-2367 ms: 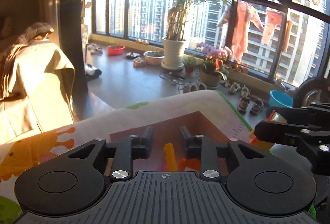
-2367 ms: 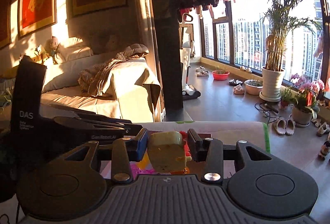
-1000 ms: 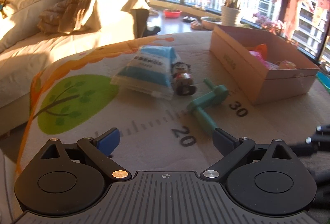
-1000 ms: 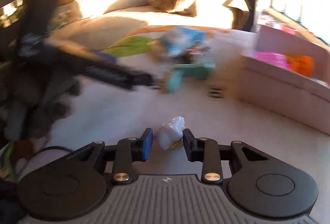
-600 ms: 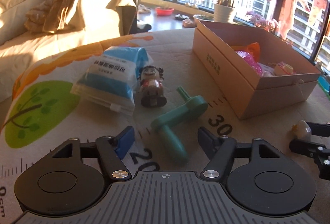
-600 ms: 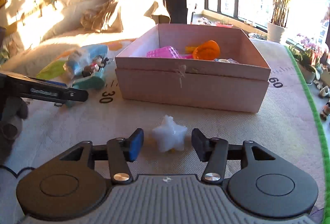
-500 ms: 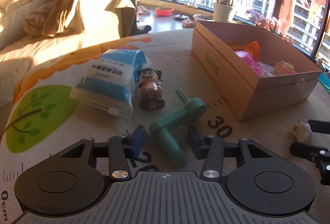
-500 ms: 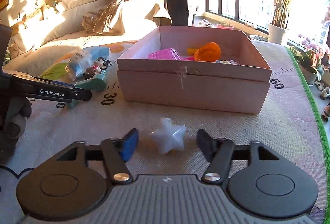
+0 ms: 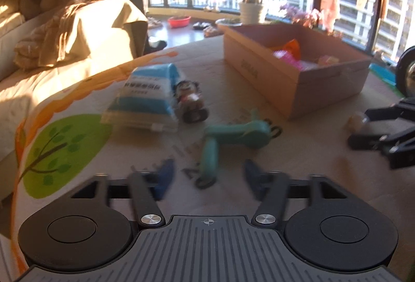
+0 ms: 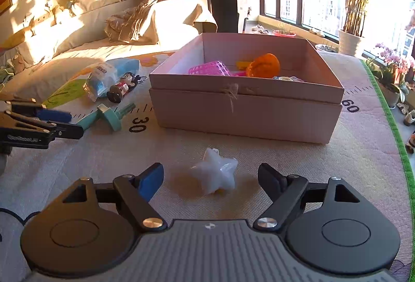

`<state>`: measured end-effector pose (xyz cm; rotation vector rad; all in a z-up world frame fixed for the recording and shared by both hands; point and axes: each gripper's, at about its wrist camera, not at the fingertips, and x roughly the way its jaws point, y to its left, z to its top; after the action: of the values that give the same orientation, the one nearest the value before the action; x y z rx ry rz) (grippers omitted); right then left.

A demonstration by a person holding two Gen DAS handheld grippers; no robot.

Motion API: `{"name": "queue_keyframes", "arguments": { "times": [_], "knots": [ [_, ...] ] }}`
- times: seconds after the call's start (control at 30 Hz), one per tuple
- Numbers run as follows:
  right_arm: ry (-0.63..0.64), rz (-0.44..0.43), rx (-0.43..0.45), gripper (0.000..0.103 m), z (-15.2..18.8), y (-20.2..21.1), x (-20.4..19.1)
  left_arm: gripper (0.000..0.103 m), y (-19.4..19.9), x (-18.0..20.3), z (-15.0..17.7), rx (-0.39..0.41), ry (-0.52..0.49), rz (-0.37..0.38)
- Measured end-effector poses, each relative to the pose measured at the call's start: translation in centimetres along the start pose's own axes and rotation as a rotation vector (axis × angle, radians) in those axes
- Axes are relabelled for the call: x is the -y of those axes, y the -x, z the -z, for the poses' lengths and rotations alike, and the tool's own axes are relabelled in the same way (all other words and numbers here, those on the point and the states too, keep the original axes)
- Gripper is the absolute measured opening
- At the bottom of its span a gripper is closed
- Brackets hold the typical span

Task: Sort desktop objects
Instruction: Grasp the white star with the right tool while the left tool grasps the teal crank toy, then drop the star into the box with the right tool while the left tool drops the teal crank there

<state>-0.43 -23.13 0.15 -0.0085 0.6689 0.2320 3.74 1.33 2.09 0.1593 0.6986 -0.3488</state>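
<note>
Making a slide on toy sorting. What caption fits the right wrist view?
Open right tongs flank a white star toy on the mat, before the cardboard box.

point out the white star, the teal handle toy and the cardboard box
white star (image 10: 216, 176), right wrist view, its centre
teal handle toy (image 9: 238, 132), left wrist view, its thick crossbar
cardboard box (image 10: 243, 113), right wrist view, its front wall

Our left gripper (image 9: 207, 175) sits low and level over the worktop, its jaws spread apart with nothing clamped between them, though the fingertips (image 9: 163, 174) are smeared by blur. Our right gripper (image 10: 211, 178) is also low and level, jaws parted wide and gripping nothing. In the right wrist view, our left gripper reaches in from the left edge, well apart from the right one.
</note>
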Motion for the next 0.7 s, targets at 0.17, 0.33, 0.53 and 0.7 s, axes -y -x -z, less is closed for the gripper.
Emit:
{"name": "queue_keyframes", "arguments": {
  "times": [0.17, 0.33, 0.53, 0.7],
  "knots": [
    [0.016, 0.013, 0.016, 0.082, 0.1, 0.2, -0.4, 0.095, -2.0, 3.3, -1.9, 0.022, -0.056, 0.002],
    [0.034, 0.001, 0.016, 0.082, 0.0, 0.2, -0.6, 0.083, -5.1, 3.5, -2.9, -0.049, 0.0, -0.034],
    [0.018, -0.015, -0.015, 0.066, -0.4, -0.4, -0.3, 0.075, -4.5, 2.8, -2.5, -0.05, 0.029, -0.027],
    [0.063, 0.004, -0.02, 0.037, -0.5, -0.3, -0.8, 0.075, -2.0, 3.4, -1.4, -0.038, 0.016, 0.001]
  ]
}}
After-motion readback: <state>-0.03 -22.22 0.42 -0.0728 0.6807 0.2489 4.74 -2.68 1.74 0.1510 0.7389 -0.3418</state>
